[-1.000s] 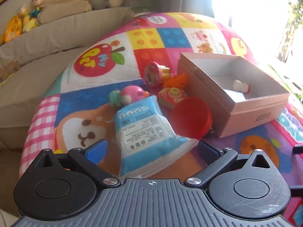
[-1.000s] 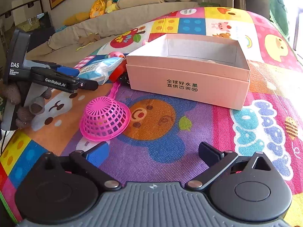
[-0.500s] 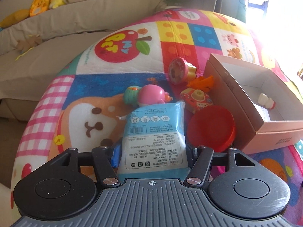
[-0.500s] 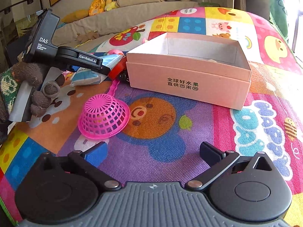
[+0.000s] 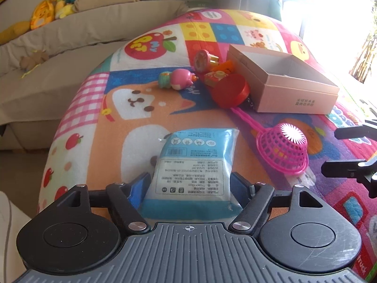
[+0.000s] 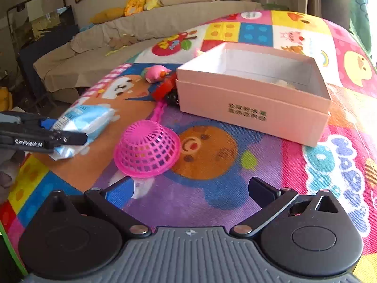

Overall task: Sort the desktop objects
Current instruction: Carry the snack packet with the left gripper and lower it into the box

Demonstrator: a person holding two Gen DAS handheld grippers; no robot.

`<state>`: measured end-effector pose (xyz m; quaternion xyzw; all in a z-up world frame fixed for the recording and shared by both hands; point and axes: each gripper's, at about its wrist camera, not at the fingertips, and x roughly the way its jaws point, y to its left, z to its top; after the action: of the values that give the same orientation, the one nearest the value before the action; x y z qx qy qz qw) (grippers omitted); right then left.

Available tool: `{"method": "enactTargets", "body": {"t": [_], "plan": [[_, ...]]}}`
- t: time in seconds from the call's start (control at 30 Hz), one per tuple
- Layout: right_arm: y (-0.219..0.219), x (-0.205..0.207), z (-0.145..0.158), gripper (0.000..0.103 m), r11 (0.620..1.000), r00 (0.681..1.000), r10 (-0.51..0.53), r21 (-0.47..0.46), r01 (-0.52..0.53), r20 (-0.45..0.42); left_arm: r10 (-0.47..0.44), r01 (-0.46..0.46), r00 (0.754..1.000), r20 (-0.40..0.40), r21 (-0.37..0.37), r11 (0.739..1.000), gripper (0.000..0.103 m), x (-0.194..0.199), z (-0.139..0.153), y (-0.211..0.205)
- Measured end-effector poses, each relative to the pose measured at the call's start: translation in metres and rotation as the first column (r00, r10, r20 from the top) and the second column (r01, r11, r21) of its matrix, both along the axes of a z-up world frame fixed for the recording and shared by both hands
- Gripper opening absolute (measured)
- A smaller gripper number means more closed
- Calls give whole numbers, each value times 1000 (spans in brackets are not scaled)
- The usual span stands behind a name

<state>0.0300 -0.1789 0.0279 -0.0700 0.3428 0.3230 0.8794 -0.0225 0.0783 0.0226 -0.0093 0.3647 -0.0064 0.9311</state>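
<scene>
My left gripper (image 5: pixel 189 182) is clamped on the wipes pack (image 5: pixel 195 162), one finger pressing each long side near its lower end. The pack sits low in the middle of the left view, its far end close over the mat (image 5: pixel 117 146); I cannot tell whether it touches. In the right view it is at far left, tilted in those fingers.

Going right, the red lid (image 5: pixel 232 92) leans against the near corner of the box (image 5: pixel 297 94), with small toys (image 5: pixel 179 81) behind it. The pink sieve (image 5: pixel 285 151) lies dome up at right of centre, its handle running back toward the lid.

The box, open at upper right, looks like where the pack should go. The pack is soft, so I would keep a steady squeeze, lift it well above the sieve and lid, carry it over the near wall, and release only when it is low inside.

My right gripper (image 6: pixel 190 186) has its jaws wide apart and empty, low over the mat, the sieve just ahead to the left. I would keep it out of the left's path.
</scene>
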Motion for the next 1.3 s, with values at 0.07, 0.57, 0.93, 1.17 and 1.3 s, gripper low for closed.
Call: {"method": "enactTargets", "body": {"t": [0.07,0.57,0.93,1.17,1.3], "plan": [[21,-2,7,103,999,998,44,-24,-43,45,7,-7,1000,6,0,1000,87,-1,0,2],[63,12,7,62,987,990,136,-84,-139,-40,-32,32,999,6,18,999,71,15,-3,-1],[7,-56,54,63,988,987,112,-120,-97,120,-84,80,993,83,51,996,62,-19,35,-26],[-53,-58,126,63,993,924,-102,-17,116,368,-177,146,947,270,130,981,61,-4,98,-63],[-82,-38,157,63,972,878,-231,66,224,419,-211,185,927,310,112,976,61,50,118,-93]]}}
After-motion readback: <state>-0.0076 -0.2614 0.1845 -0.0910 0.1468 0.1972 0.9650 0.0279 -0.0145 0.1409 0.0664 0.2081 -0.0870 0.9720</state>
